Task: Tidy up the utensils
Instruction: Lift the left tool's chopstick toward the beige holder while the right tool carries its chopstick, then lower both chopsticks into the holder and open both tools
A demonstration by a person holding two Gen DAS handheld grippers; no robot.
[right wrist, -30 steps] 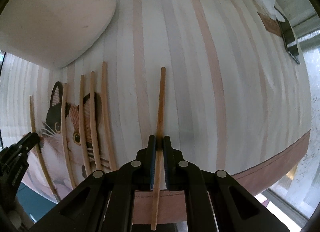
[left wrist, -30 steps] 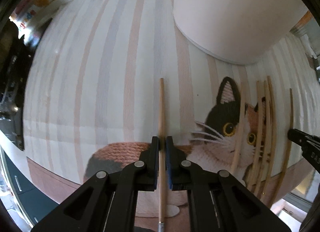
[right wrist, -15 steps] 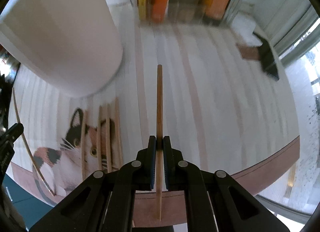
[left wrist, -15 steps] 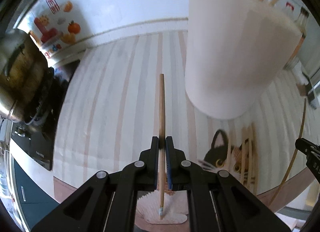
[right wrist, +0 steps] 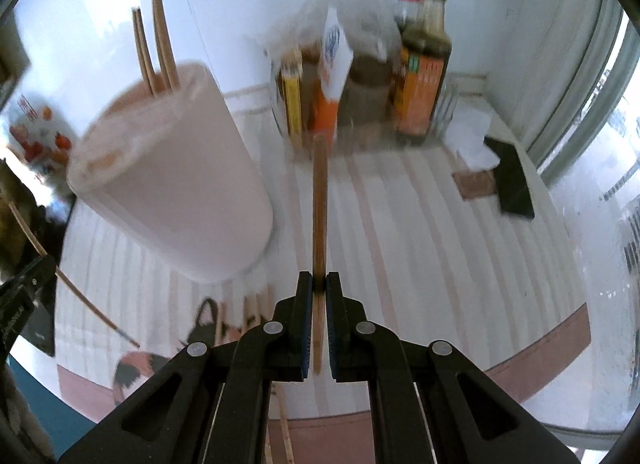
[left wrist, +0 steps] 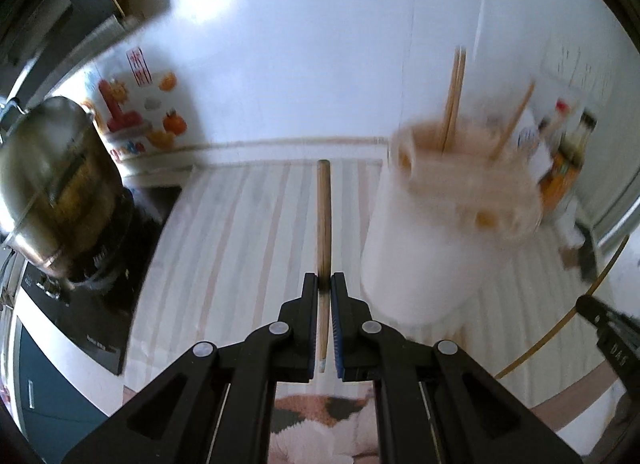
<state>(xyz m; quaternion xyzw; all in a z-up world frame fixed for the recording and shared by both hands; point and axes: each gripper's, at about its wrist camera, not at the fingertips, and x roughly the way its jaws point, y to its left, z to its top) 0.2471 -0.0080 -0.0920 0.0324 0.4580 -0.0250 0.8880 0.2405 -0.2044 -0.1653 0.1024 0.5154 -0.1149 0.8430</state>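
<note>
Above the striped cloth [left wrist: 240, 232] on the bench, the left gripper [left wrist: 324, 284] has its jaws pinched on a wooden chopstick [left wrist: 323, 216], which points straight ahead, off the cloth. To its right stands a tall white holder [left wrist: 436, 248], blurred, with a few chopsticks [left wrist: 454, 96] standing in it. The right gripper [right wrist: 318, 284] likewise has its jaws pressed onto a second chopstick [right wrist: 319, 204], aimed toward a cluster of sauce bottles [right wrist: 420, 64] at the wall; the holder [right wrist: 180, 184] sits to its left. More chopsticks [right wrist: 254, 306] lie on the cat picture [right wrist: 208, 320] just in front of the holder. A steel pot [left wrist: 52, 184] sits on the stove far left.
</note>
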